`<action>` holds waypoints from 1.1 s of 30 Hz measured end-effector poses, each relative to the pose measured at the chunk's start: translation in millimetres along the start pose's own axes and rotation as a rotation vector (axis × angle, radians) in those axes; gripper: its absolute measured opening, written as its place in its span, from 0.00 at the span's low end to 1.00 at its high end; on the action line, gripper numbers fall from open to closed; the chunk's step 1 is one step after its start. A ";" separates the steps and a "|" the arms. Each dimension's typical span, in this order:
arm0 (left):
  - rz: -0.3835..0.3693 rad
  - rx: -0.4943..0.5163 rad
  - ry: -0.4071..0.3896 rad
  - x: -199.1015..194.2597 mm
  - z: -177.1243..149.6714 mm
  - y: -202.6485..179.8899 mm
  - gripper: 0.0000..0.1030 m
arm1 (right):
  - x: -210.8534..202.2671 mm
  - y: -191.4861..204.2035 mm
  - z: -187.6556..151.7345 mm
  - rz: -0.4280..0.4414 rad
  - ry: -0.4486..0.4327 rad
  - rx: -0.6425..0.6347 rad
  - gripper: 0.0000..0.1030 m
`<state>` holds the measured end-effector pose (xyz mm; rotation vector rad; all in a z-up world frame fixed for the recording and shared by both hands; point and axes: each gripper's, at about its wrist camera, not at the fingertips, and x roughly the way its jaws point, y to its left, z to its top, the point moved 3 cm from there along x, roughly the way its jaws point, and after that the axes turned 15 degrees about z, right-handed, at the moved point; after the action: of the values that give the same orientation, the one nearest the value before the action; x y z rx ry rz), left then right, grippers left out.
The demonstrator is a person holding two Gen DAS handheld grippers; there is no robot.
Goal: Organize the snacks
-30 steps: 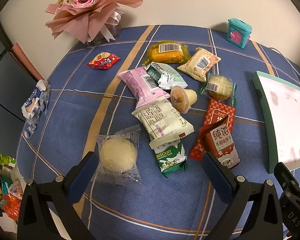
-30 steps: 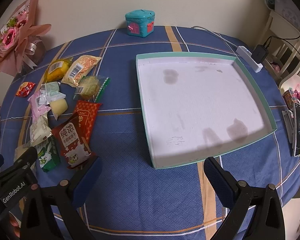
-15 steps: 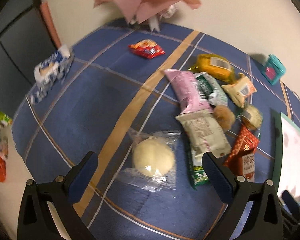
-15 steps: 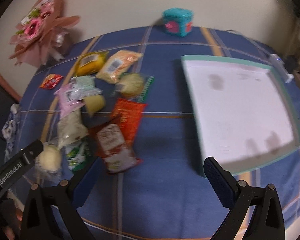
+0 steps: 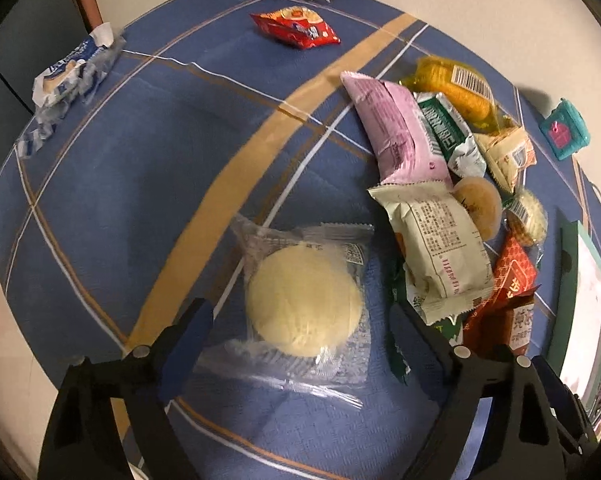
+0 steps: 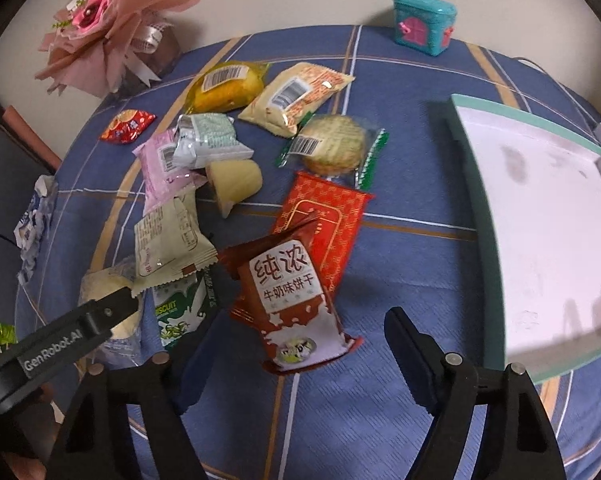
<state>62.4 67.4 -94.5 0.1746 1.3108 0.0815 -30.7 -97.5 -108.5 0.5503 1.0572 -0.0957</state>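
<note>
Since a second ago: both grippers have dropped closer to the snack pile, the tray sliding toward the right edge of each view.
Left gripper point(image 5: 300, 320): jaws closing, pads astride the pale round bun point(image 5: 303, 298) in clear wrap, not yet pressing.
Right gripper point(image 6: 296, 344): jaws closing around the brown milk-biscuit pack point(image 6: 290, 308); no contact visible.
Handling, bun: likely soft, light, crushable; slick film, so take it gently across its round middle.
Handling, biscuit pack: likely light, brittle inside; grip across the narrow width.
Beyond the fingers: red sachet point(image 6: 324, 224) under the pack, other wrapped snacks behind.
Farther right: teal-rimmed tray point(image 6: 480, 208), empty.
</note>
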 end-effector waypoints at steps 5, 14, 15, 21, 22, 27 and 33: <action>0.008 0.014 0.044 16.7 -4.3 -3.6 0.77 | 11.9 -1.4 0.4 -0.006 0.027 -0.007 0.72; 0.046 0.035 0.029 22.6 -6.4 -9.2 0.73 | 19.1 -4.9 1.1 -0.004 0.036 -0.013 0.56; 0.047 0.033 0.026 23.7 -7.5 -9.9 0.69 | 18.7 -5.4 1.5 0.001 0.035 -0.012 0.52; 0.040 0.021 0.022 18.5 6.9 -9.0 0.59 | 18.2 -5.0 3.5 0.006 0.042 -0.005 0.42; 0.037 0.020 0.021 18.1 7.8 -8.9 0.58 | 17.5 -5.2 3.8 0.007 0.041 0.000 0.41; 0.001 0.016 0.007 12.6 7.1 -10.3 0.56 | 8.6 -7.8 6.6 0.008 0.030 0.020 0.41; -0.005 -0.008 -0.067 -12.8 10.0 -0.5 0.55 | -9.2 -9.7 12.9 0.020 -0.015 0.044 0.41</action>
<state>68.7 64.1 -80.0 0.1657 1.2436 0.0758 -28.1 -113.6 -99.6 0.5996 1.0368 -0.1057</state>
